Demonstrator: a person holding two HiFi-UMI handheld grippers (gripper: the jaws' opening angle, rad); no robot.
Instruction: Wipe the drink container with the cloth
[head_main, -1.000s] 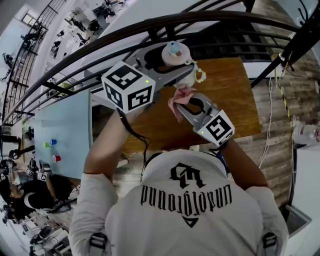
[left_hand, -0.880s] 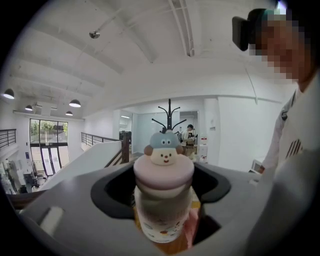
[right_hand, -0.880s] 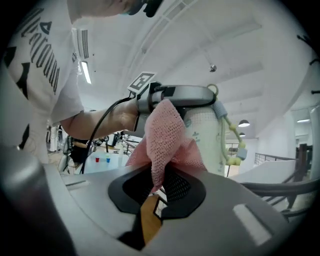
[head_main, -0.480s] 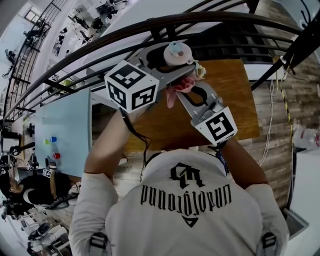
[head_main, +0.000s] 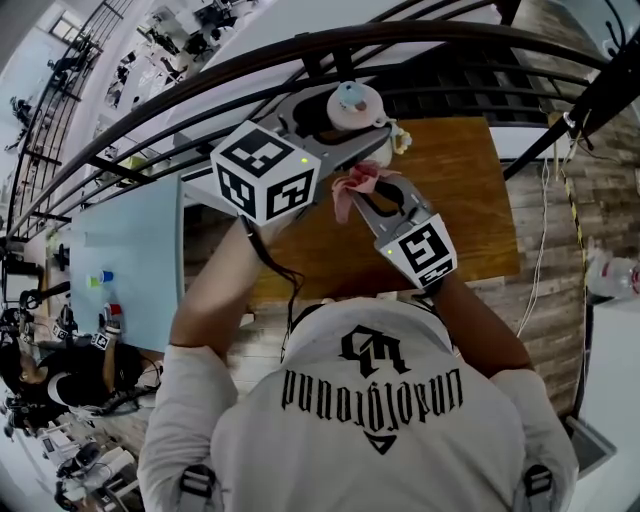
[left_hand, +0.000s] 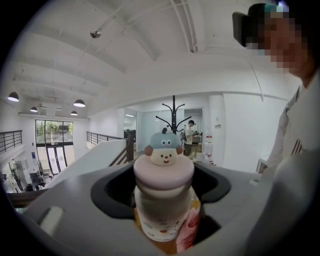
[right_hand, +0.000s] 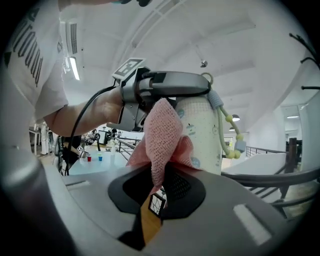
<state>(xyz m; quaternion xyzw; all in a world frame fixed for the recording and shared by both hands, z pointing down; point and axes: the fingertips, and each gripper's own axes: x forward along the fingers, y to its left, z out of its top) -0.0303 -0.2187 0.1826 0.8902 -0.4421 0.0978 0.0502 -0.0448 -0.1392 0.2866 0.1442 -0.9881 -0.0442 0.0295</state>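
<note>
A cream drink bottle (left_hand: 164, 205) with a pink lid and a small animal figure on top is held upright above the wooden table (head_main: 465, 200). My left gripper (left_hand: 165, 222) is shut on its body, one jaw on each side. In the head view the bottle (head_main: 352, 106) sits at the top centre in the left gripper (head_main: 345, 135). My right gripper (right_hand: 162, 175) is shut on a pink cloth (right_hand: 162, 132), which presses against the bottle's (right_hand: 202, 132) side just under the left gripper (right_hand: 170, 84). A beaded strap (right_hand: 227, 135) hangs from the bottle's neck.
A black curved railing (head_main: 420, 45) runs right behind the table. A light-blue table (head_main: 130, 260) with small cups stands at the left. Plank floor (head_main: 560, 240) lies to the right, and people stand on a lower level at the far left.
The right gripper carried the cloth up along the bottle's side, then back down and slightly left. The left gripper kept the bottle almost still.
</note>
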